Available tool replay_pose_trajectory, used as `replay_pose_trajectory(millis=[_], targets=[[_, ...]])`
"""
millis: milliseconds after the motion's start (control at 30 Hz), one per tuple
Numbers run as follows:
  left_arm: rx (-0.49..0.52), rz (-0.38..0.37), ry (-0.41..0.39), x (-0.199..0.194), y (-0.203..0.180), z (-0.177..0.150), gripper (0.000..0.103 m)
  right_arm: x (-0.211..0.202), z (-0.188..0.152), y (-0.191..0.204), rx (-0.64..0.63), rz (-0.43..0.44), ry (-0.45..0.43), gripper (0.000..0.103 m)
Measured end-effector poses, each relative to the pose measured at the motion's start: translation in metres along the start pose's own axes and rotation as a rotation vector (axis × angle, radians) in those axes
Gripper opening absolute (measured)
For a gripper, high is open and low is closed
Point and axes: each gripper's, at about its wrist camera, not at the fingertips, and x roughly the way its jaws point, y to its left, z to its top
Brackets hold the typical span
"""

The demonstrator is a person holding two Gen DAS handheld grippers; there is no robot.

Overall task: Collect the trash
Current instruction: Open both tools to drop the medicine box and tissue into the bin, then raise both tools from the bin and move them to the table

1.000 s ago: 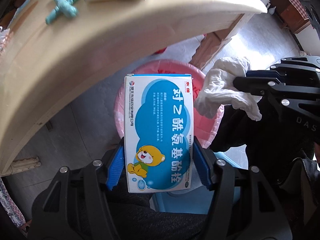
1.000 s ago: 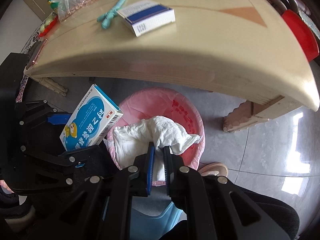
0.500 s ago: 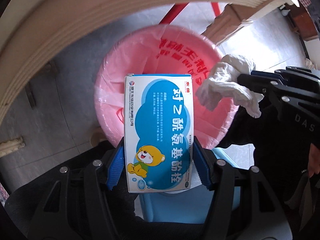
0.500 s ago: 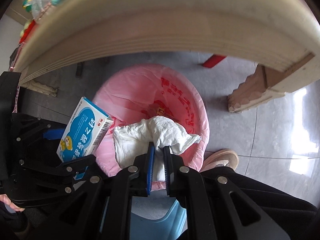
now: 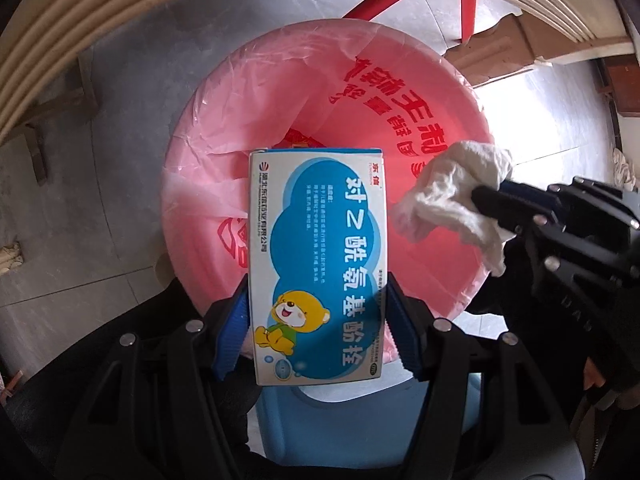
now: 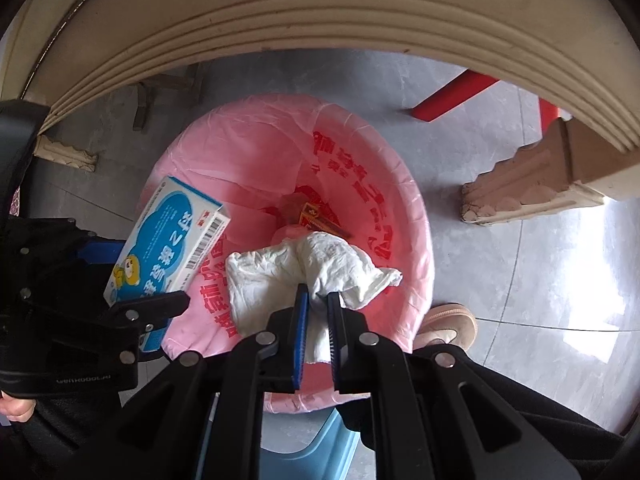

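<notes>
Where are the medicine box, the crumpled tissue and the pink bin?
medicine box [image 5: 316,276]: left wrist view, middle of its printed front.
crumpled tissue [image 6: 280,280]: right wrist view, its wide left fold.
pink bin [image 6: 420,248]: right wrist view, right rim.

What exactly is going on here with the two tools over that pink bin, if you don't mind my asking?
A person is collecting trash with two hand-held tools. The left tool grips a blue-and-white cardboard medicine box, and the right tool pinches a crumpled white tissue. Both items hang over the round bin lined with a pink plastic bag, beside the beige table edge. Neither has been released yet; some scraps already lie at the bottom.
</notes>
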Motion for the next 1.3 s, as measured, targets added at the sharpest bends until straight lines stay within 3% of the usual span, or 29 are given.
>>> replay_pose_trajectory(millis=[333,567,1300], targets=[[-0.024,-0.014,0.001,0.0,0.009,0.003,0.062,0.01,0.005,0.002,-0.01,0.019,0.022,0.014],[-0.037,-0.021,-0.009,0.0,0.011,0.005,0.069,0.011,0.004,0.003,-0.008,0.018,0.023,0.035],[-0.021,-0.002,-0.028,0.0,0.008,0.003,0.071,0.005,0.003,-0.002,0.016,0.022,0.019,0.035]])
